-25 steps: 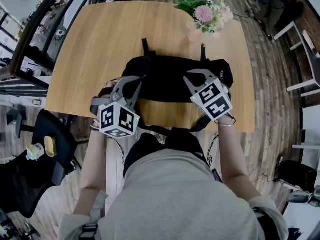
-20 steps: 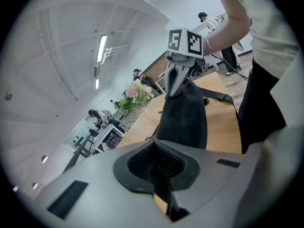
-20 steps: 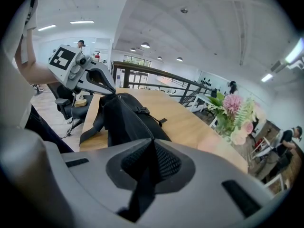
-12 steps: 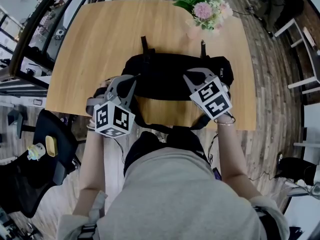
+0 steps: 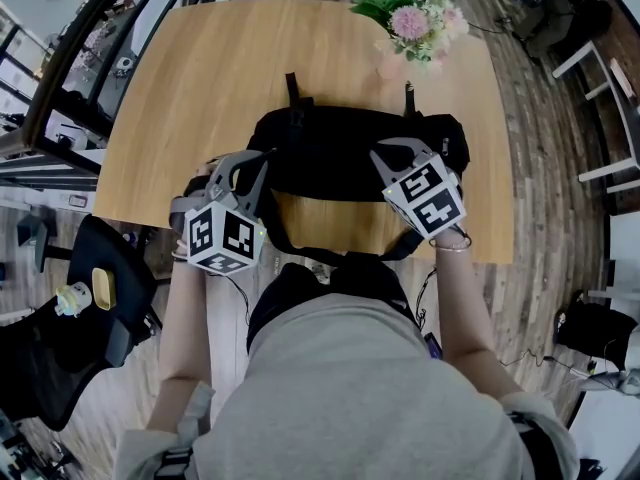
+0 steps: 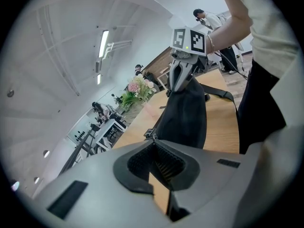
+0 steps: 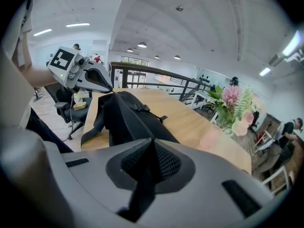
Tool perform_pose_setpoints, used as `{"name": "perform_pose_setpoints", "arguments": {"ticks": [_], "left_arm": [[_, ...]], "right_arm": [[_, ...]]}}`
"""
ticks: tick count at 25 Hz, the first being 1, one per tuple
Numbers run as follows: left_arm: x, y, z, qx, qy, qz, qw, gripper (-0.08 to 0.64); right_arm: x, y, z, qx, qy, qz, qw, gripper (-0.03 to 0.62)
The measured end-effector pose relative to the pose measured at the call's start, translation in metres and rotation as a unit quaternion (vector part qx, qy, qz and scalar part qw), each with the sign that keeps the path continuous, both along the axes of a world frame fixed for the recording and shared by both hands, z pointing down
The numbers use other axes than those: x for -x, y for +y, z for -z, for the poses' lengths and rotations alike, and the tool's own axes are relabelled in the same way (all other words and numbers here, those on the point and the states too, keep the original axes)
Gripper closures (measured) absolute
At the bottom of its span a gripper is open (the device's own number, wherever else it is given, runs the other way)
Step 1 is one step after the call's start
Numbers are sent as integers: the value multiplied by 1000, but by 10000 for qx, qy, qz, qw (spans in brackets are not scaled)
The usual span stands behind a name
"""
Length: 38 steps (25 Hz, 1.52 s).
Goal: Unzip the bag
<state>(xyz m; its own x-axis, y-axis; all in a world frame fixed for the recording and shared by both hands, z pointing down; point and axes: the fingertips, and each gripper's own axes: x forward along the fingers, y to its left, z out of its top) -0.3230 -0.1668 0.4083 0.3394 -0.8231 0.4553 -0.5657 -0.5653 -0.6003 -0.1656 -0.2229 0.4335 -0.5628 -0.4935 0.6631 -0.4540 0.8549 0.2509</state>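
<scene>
1. My left gripper is at the left end of the black bag, and my right gripper is at its right end.
2. The bag lies lengthwise across the near half of the wooden tabletop, close to the edge nearest my body.
3. My left fingers are closed all the way, so the tips meet with no gap.
4. In the left gripper view, a small metal piece on the bag's end sits right where those tips come together. It is too small for me to say what it is.
5. From that end the bag rises as a dark ridge toward my right gripper.
6. My right fingers are nearly together and pinch a strip of the bag's black fabric, which runs down between the pads.
7. In the right gripper view, the bag's top ridge runs straight from my right fingertips to the tips of my left gripper.
8. A black strap from the bag loops over the near edge of the tabletop and hangs in front of me.
9. A bunch of pink flowers with green leaves stands at the far right of the tabletop, apart from the bag.
10. A black office chair stands on the floor to my left, beside the tabletop.
</scene>
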Motion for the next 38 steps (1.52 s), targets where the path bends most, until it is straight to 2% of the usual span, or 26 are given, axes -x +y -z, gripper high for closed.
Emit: {"name": "perform_pose_setpoints", "arguments": {"ticks": [9,16,22,27,29,31,34,38], "left_arm": [[2,2,-2,58,112,86,9999,540],[-3,5,-9,253,447,204,9985,538],[-9,5,-2,385,1132,327,9923,534],[-14,-1,7,325,1372,493,9888,477],[-20,-6,19,269,1866,583,9803,468],[-25,-9,33,274,2499,644,9657,466],[-32,-12,43,552,3404,668,9363,466],[-38,-13,42,1142,4177,916,8967,468]], "right_arm": [[0,0,1,-87,-26,-12,10000,565],[-2,3,3,-233,-46,-195,9995,527],[-8,7,5,-291,-200,-384,9986,468],[-6,16,19,-189,-614,-430,9970,442],[-5,20,26,-150,-868,-469,9950,440],[-5,23,31,-85,-1129,-531,9922,439],[-2,26,44,122,-1755,-639,9823,434],[-5,31,66,476,-2728,-864,9570,439]]}}
